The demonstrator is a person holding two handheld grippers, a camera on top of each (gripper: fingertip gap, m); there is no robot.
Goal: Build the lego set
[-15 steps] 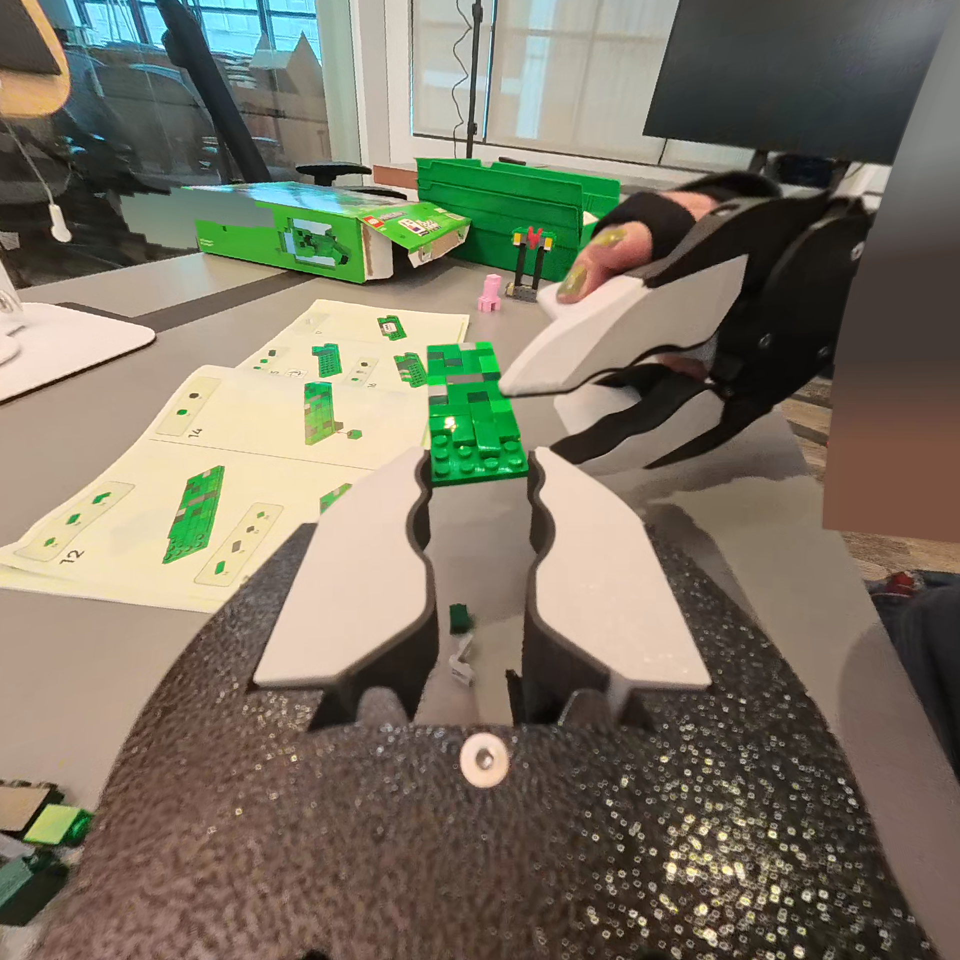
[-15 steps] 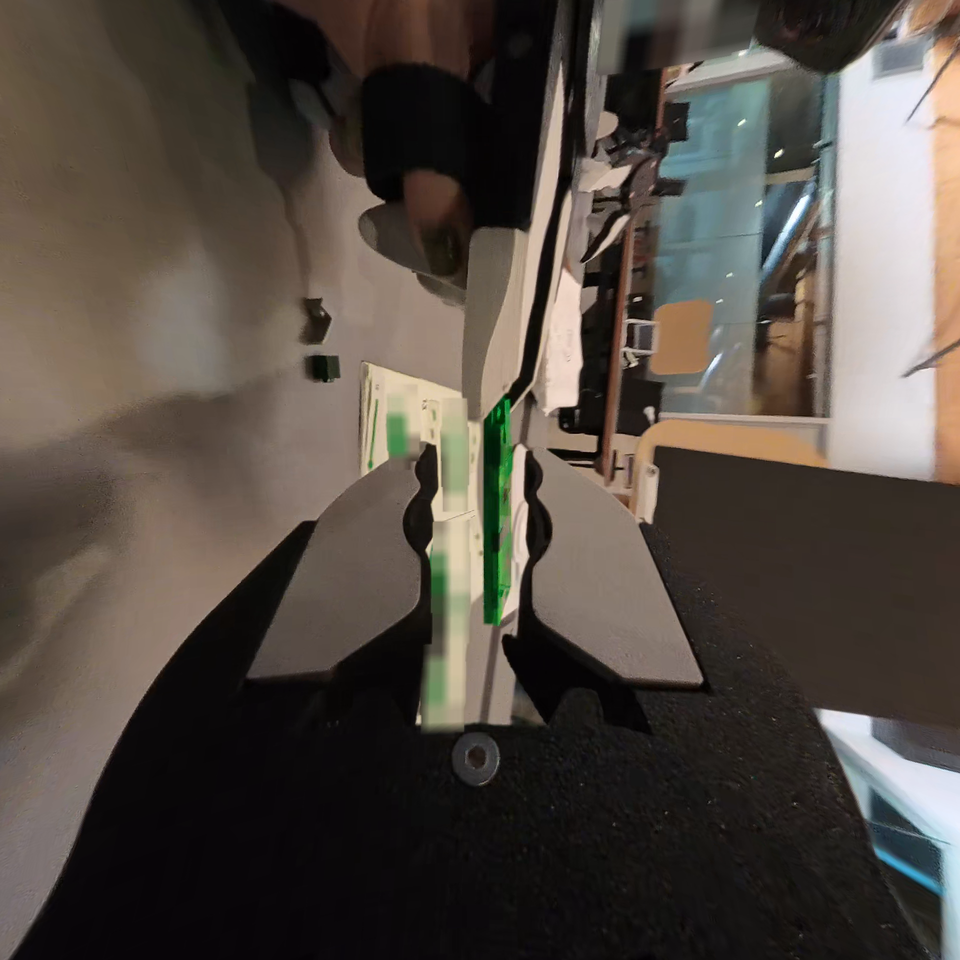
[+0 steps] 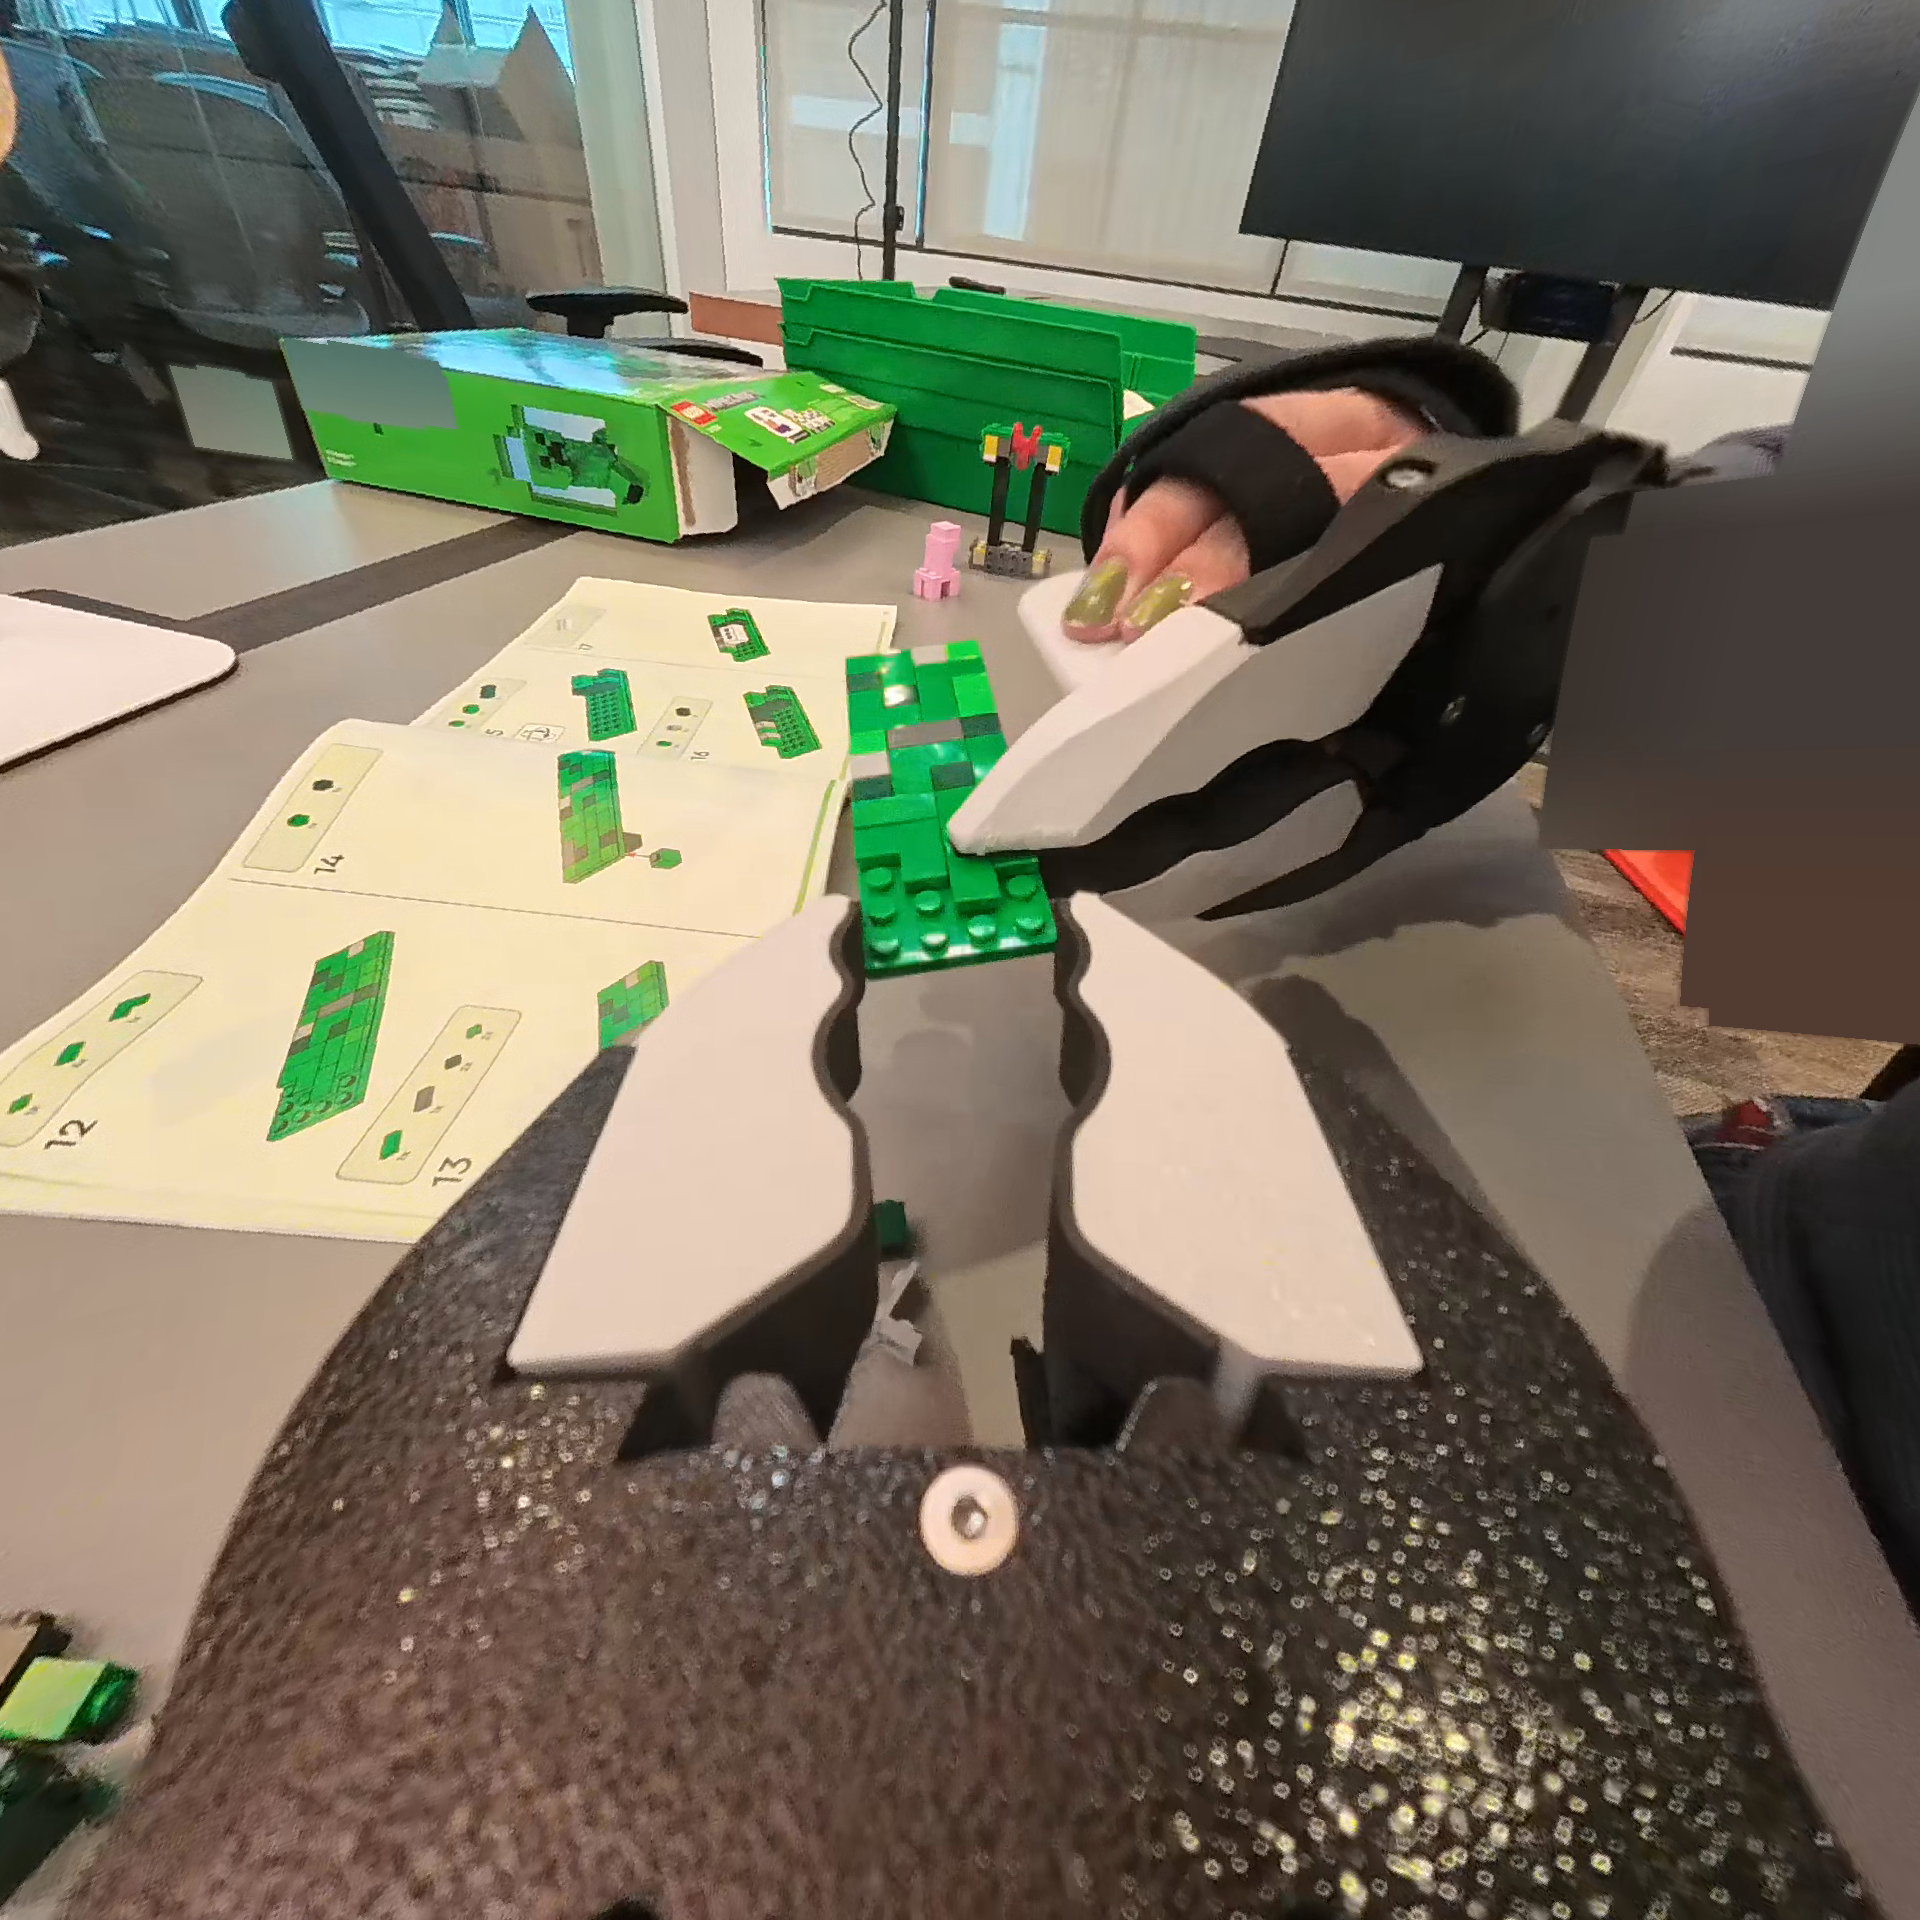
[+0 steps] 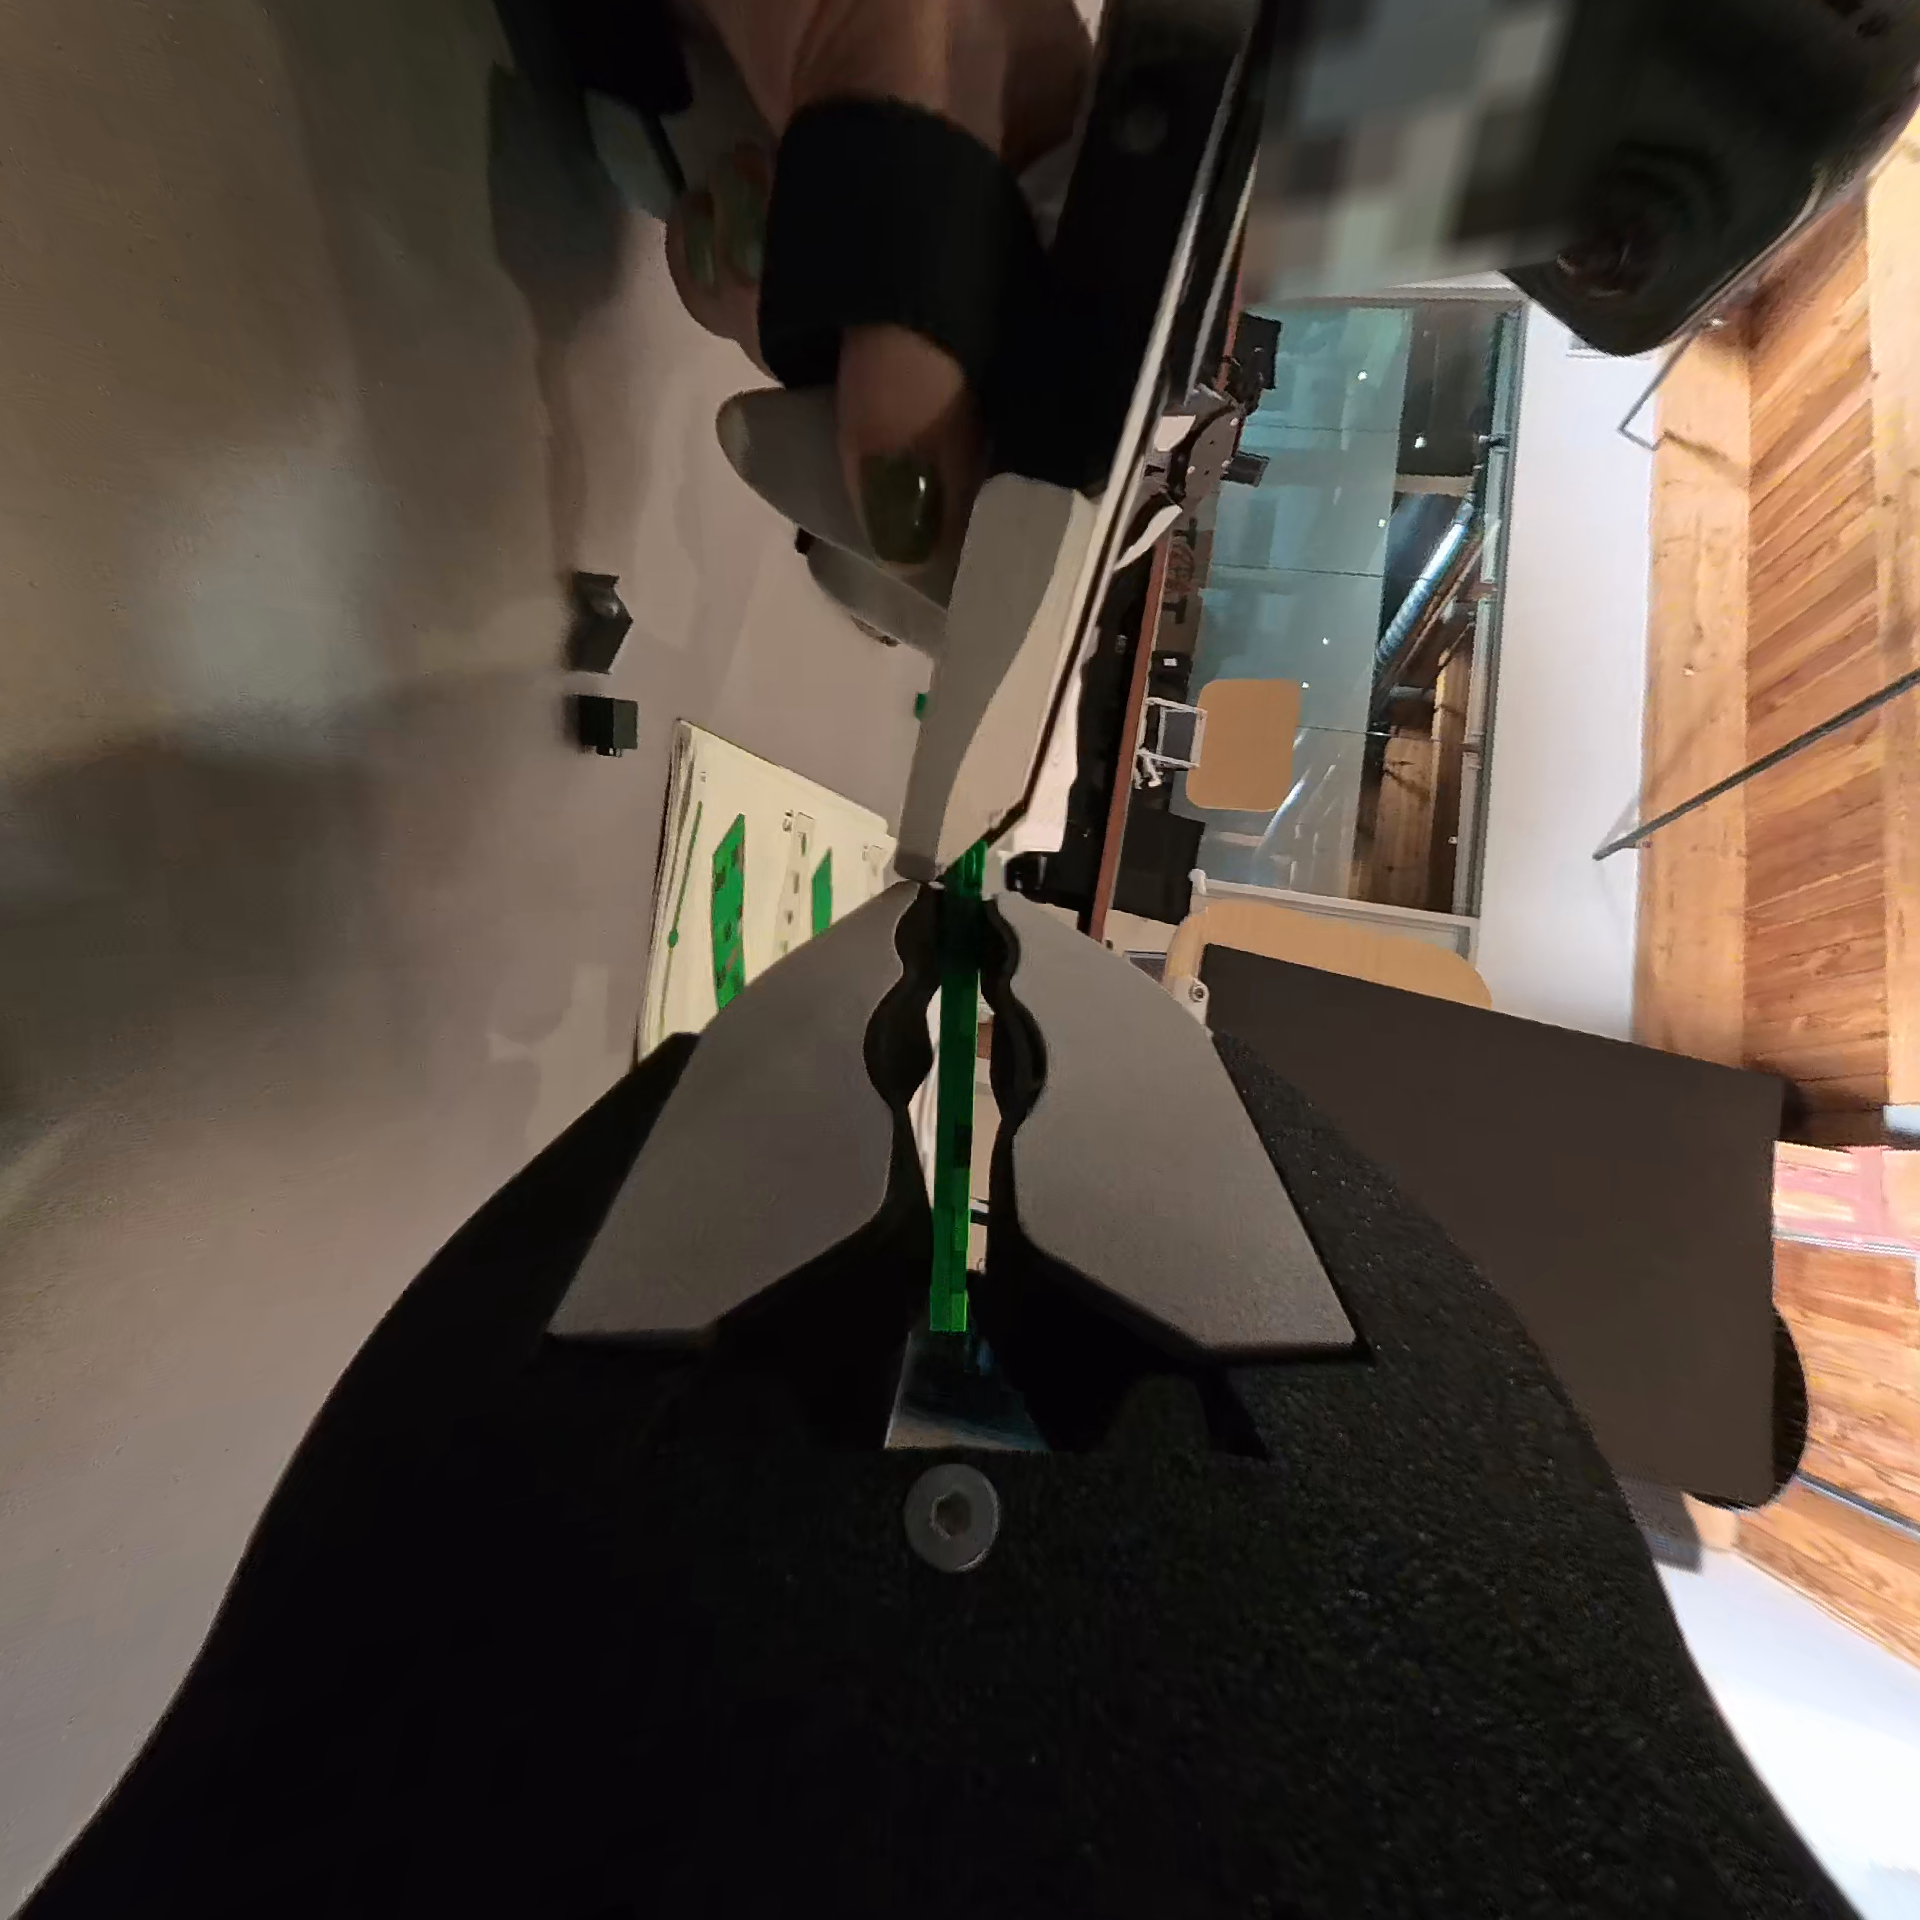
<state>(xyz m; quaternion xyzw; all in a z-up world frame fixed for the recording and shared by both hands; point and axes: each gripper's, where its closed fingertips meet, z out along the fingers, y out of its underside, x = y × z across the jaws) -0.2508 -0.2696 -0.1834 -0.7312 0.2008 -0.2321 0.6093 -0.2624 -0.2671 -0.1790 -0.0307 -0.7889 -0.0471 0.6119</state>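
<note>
Between right tool (image 4: 951,899) pads: flat studded green plate (image 3: 940,821), gripped edgewise.

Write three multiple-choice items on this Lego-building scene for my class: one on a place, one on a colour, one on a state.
1. Where does the open instruction booklet lie?
A. left of the green plate assembly
B. inside the box
C. on the monitor

2. What colour is the small figure behind the assembly?
A. blue
B. pink
C. orange

3. How is the right hand-held gripper?
A. wide open
B. lying on the table
C. shut on the assembly

Answers: A, the pages lie left of the plate; B, it is plainly pink; C, its fingers clamp the plate's edge.
</note>
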